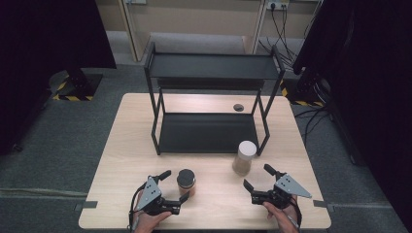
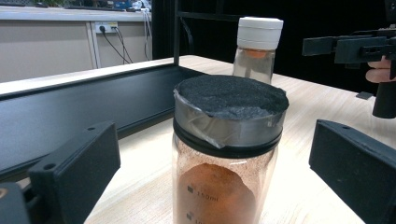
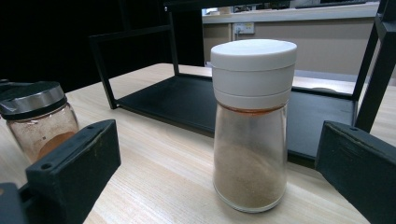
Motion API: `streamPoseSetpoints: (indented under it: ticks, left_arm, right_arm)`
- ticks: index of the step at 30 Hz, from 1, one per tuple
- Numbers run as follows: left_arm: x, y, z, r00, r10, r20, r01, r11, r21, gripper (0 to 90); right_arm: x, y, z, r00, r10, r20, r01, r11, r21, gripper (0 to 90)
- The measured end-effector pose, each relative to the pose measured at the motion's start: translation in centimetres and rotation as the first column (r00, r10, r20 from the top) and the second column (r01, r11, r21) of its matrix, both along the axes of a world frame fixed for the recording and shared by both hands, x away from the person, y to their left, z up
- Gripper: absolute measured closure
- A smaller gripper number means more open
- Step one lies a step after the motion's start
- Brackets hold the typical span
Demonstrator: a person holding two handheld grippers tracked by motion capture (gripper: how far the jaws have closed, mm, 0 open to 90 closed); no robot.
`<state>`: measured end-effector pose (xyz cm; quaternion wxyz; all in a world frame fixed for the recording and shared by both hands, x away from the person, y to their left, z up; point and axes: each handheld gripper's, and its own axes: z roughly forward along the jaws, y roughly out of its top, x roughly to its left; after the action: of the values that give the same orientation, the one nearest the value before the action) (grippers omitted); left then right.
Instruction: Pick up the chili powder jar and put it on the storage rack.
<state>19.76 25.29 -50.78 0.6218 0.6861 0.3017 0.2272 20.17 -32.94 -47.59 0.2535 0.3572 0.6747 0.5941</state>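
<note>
Black jaws of the left gripper [image 1: 175,186] stand wide apart on either side of a glass jar [image 1: 186,183] with a dark, rough-topped lid and orange-brown powder, near the table's [image 1: 121,160] front edge; whether they touch the jar cannot be told. To the right, the right gripper [image 1: 256,177] is likewise wide open and holds nothing, facing a taller clear shaker [image 1: 244,157] with a smooth white cap and tan powder, just beyond its jaws. Farthest, a black two-tier metal rack [image 1: 209,133] stands on the pale wood-grain top.
</note>
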Motion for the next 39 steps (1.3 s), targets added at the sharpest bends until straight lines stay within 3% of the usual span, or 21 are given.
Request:
streamPoseSetpoints:
  ticks: [19, 24, 29, 32, 39]
  left_arm:
    - [1.4, -1.3, 0.5, 0.9991, -0.023, -0.034, 0.025, 0.9992, 0.033, 5.5]
    - [1.8, -1.5, 0.6, 0.9983, -0.033, -0.049, 0.036, 0.9979, 0.053, 14.0]
    - [1.9, -1.5, 0.9, 0.9974, -0.039, -0.061, 0.043, 0.996, 0.078, 29.9]
    - [1.9, -1.7, 1.4, 0.9973, -0.034, -0.065, 0.04, 0.9941, 0.1, 31.5]
    - [1.6, -1.8, 1.7, 0.9976, -0.021, -0.066, 0.027, 0.9944, 0.102, 31.9]
  right_arm:
    - [0.1, 0.1, -0.1, 1.0, 0.004, 0.0, -0.004, 1.0, 0.003, 0.5]
    - [0.1, 0.0, -0.1, 1.0, 0.004, 0.0, -0.004, 1.0, 0.006, 0.6]
    - [0.1, 0.0, -0.1, 1.0, 0.003, -0.002, -0.003, 1.0, 0.009, 0.6]
    - [0.0, 0.1, -0.1, 1.0, 0.003, -0.001, -0.003, 1.0, 0.007, 0.6]
    - [0.0, 0.0, 0.0, 1.0, 0.003, 0.002, -0.003, 1.0, 0.008, 0.6]
